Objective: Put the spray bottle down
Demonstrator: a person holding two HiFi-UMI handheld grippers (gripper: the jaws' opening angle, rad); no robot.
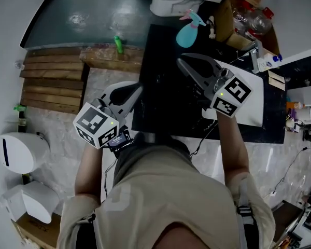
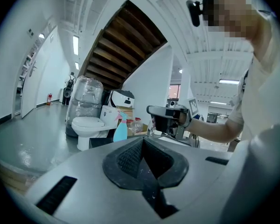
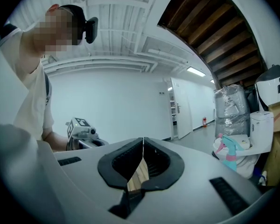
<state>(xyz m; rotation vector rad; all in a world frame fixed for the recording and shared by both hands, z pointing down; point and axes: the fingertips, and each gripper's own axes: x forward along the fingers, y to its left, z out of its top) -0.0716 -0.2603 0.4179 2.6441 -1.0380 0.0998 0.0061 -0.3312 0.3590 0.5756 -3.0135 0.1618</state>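
Spray bottle (image 1: 188, 31) stands upright at the far edge of the black table (image 1: 160, 46), well apart from both tools, so the task looks done; the left gripper (image 1: 138, 89) and right gripper (image 1: 181, 61) hover closed, holding nothing.

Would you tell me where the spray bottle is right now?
In the head view the spray bottle stands at the far edge of the black table, just before the white toilet, beyond the right gripper.
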